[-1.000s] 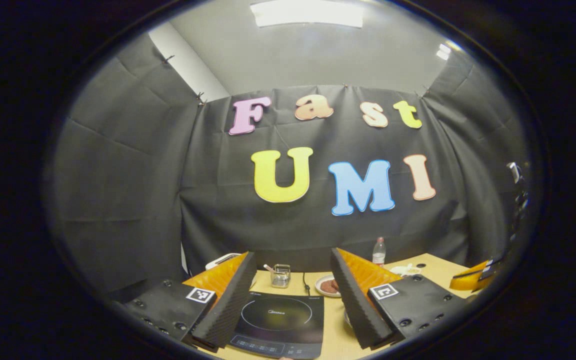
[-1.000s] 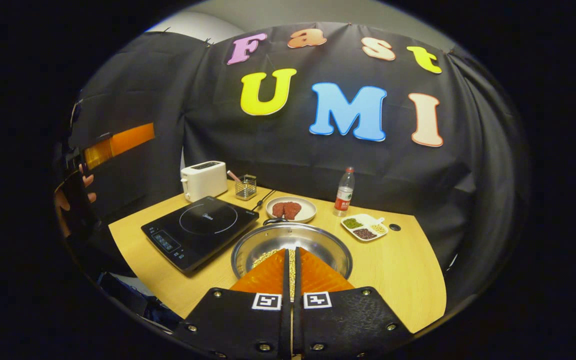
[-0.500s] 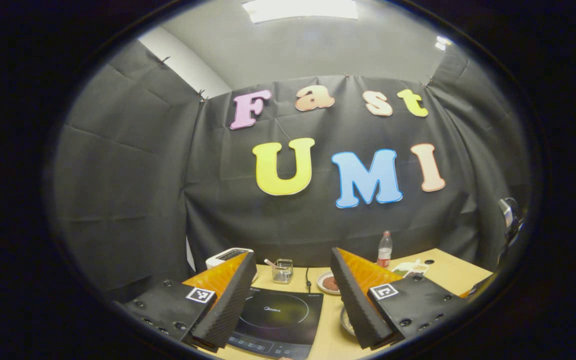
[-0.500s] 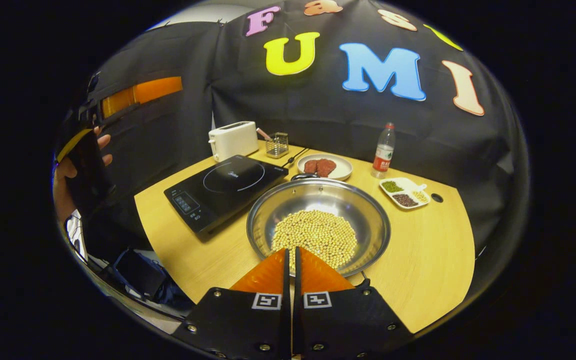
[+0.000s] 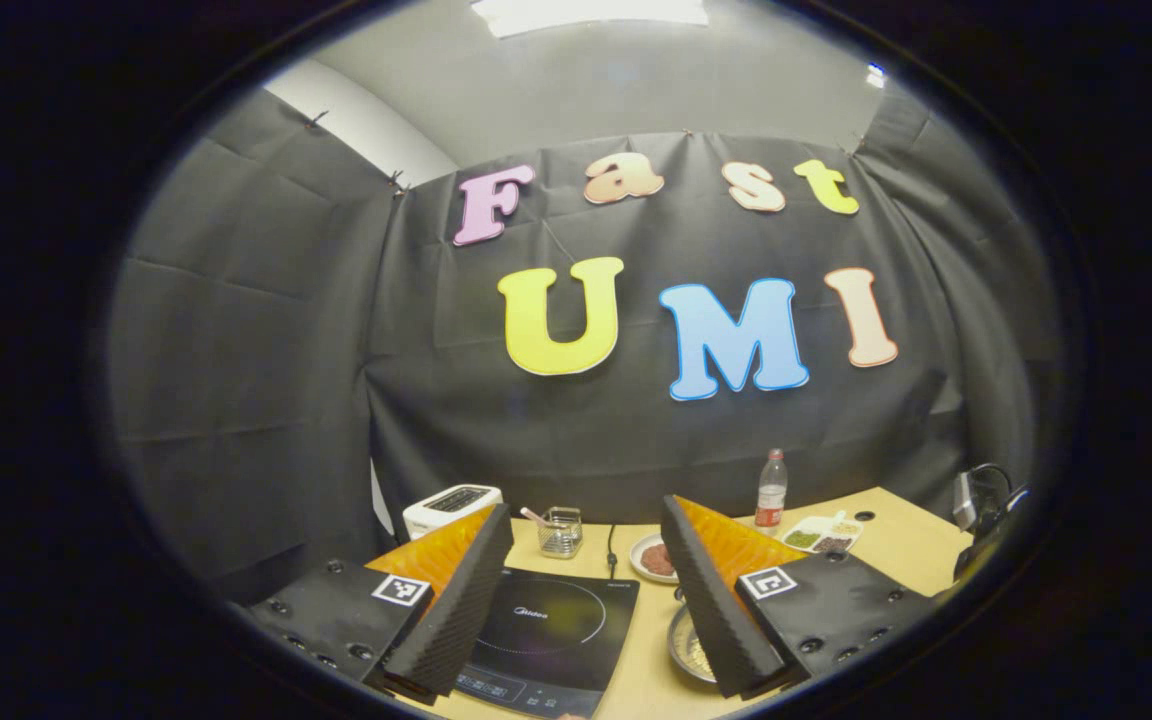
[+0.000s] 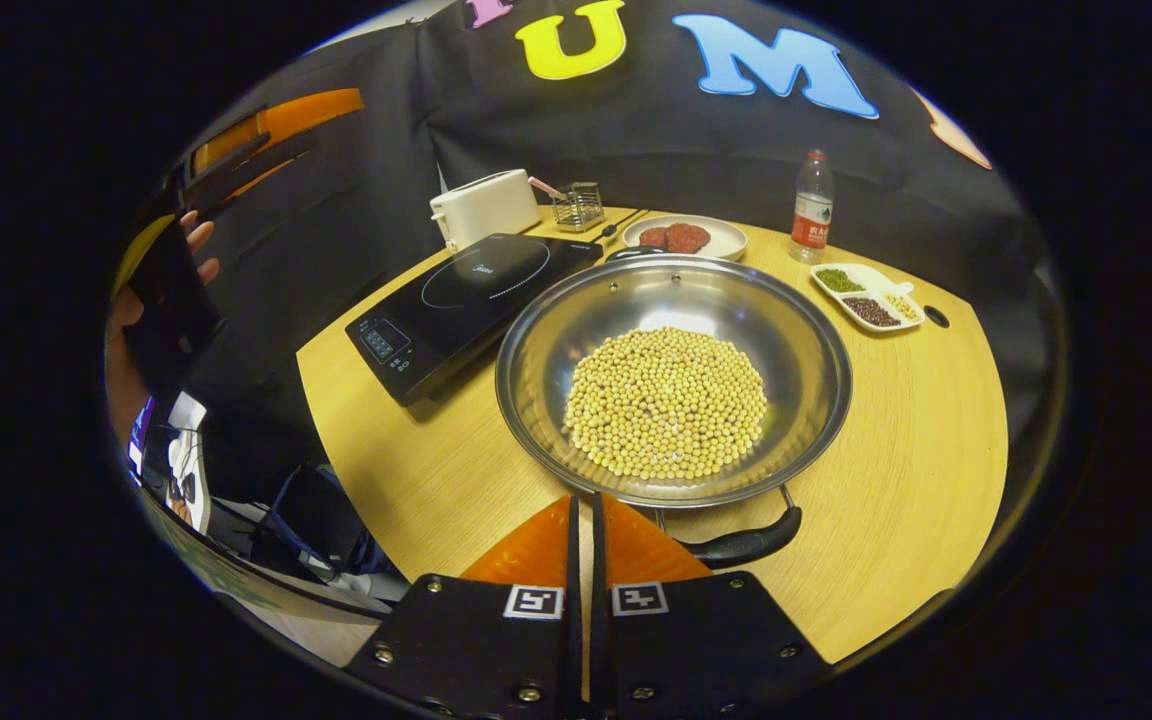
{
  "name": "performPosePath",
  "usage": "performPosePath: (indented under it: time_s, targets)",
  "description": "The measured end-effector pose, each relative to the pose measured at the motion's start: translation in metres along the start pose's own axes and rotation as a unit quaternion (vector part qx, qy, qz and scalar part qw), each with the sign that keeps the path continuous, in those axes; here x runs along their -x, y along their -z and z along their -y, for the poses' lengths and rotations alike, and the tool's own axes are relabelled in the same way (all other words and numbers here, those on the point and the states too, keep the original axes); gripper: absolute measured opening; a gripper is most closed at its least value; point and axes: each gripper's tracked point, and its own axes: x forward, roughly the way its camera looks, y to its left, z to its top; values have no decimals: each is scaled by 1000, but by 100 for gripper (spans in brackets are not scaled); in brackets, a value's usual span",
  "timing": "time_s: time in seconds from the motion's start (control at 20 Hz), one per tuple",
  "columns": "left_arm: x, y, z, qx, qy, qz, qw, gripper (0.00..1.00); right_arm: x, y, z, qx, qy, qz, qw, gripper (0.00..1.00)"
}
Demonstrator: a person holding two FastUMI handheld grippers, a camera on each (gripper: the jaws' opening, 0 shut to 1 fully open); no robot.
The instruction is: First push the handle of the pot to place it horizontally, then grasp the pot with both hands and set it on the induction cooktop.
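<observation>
Right claw [image 6: 583,515] lowered nearer pot [image 6: 674,378], pressed together, left claw [image 5: 581,590] spread above cooktop [image 5: 548,640]

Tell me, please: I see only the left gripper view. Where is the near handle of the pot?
Observer: The handle sits at the near rim of the pot, just ahead of the right gripper.
Operator: Are the jaws of that gripper open?
Observer: No, they are shut and hold nothing.
Operator: What is in the pot?
Observer: Beans that cover only its bottom.
</observation>
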Motion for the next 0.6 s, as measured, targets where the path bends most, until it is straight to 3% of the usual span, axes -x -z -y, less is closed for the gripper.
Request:
performPosePath:
  time_s: [0.6]
  targets:
    - [-7, 7, 22, -7, 13, -8, 1000, 100, 5, 13, 31, -24, 15, -23, 999, 1]
